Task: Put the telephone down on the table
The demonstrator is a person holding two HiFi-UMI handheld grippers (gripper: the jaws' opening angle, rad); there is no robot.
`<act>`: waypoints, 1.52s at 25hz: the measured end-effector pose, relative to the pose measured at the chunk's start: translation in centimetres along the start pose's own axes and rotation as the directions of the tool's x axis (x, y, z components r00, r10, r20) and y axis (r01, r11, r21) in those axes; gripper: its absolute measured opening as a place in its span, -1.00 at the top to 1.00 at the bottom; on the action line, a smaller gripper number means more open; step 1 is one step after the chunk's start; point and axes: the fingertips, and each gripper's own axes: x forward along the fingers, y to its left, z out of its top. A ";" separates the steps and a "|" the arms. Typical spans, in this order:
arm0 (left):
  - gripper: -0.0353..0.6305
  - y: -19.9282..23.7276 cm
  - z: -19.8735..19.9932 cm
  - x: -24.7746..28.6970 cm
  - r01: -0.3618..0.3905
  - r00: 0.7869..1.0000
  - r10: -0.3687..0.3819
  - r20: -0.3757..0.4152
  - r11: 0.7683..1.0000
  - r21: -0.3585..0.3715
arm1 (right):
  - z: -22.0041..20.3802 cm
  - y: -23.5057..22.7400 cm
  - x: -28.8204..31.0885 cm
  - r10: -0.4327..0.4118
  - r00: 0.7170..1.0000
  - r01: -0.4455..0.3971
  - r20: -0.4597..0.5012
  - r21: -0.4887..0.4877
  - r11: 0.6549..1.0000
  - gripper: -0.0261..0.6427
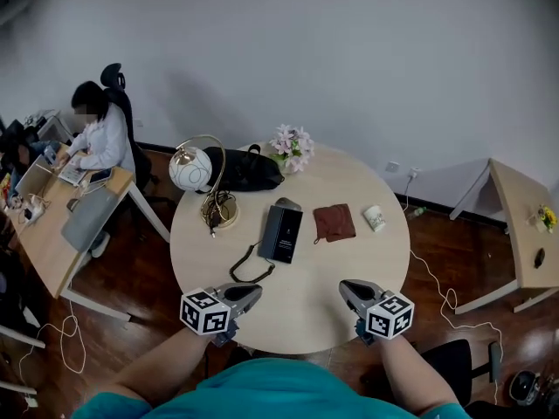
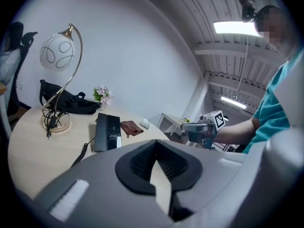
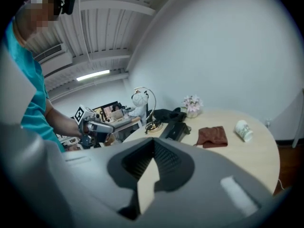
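Note:
The black telephone lies flat on the round wooden table, its handset resting on it and its coiled cord curling toward me. It also shows in the left gripper view as the telephone and in the right gripper view as the telephone. My left gripper hovers over the near table edge, short of the cord, jaws shut and empty. My right gripper is level with it further right, also shut with nothing in it. Neither touches the telephone.
On the far side of the table stand a globe lamp, a black bag and a flower pot. A brown cloth and a paper cup lie right of the telephone. A person sits at a desk to the left.

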 end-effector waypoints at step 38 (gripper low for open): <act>0.88 -15.2 -19.0 -26.0 0.115 0.990 -0.109 -0.084 0.991 0.070 | -13.0 33.3 -9.4 -0.027 1.000 0.027 -0.010 -0.012 1.000 0.91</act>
